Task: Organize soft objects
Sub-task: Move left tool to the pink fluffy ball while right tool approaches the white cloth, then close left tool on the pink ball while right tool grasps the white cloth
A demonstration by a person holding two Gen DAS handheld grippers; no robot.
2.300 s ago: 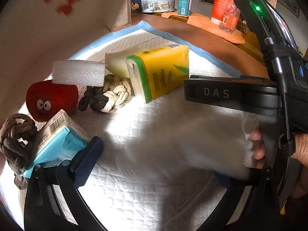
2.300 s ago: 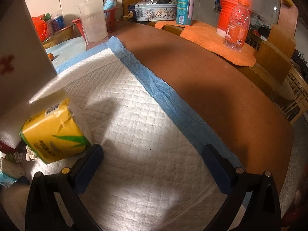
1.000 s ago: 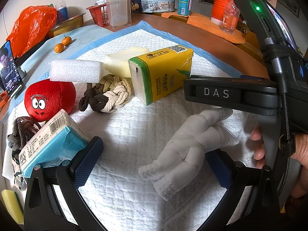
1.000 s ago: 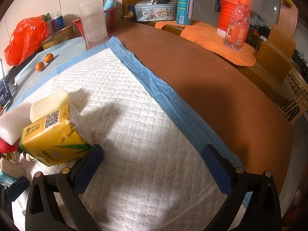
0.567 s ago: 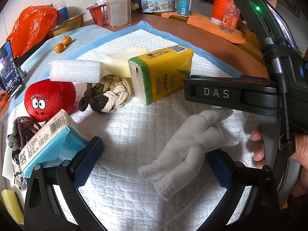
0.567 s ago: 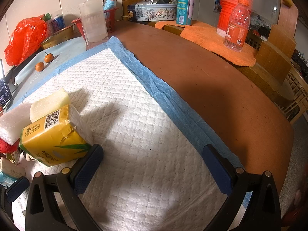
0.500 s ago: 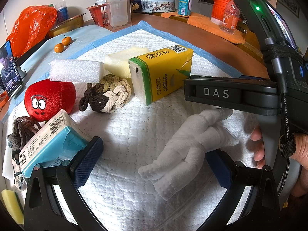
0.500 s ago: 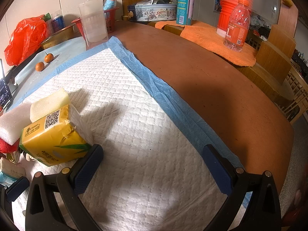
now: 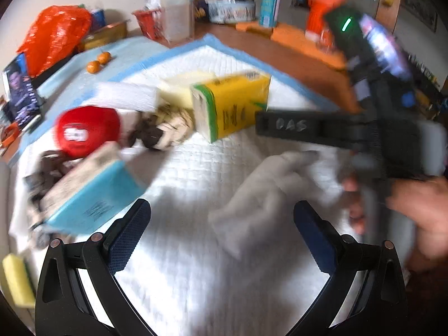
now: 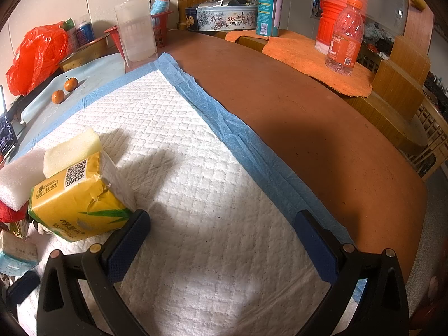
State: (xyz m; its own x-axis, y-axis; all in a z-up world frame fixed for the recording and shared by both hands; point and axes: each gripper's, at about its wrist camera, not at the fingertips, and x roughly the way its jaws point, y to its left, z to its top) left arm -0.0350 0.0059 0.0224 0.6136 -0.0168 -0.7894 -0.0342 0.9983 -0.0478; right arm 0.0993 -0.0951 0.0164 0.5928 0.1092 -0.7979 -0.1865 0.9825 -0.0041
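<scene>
The left gripper (image 9: 221,224) has started moving; its view is now blurred. The white soft toy (image 9: 260,187) seems nearer its jaws.

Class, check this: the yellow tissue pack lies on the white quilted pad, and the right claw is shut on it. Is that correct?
Not quite. The yellow tissue pack does lie on the white quilted pad, but the right claw is open and holds nothing; the pack sits just beside its left finger. The right wrist view shows this.

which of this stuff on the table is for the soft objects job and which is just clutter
Job: white plush, yellow tissue pack, red ball, rope knot, foam block, blue pack.

Clutter: bottle, cookie tin, oranges, red bag.
</scene>
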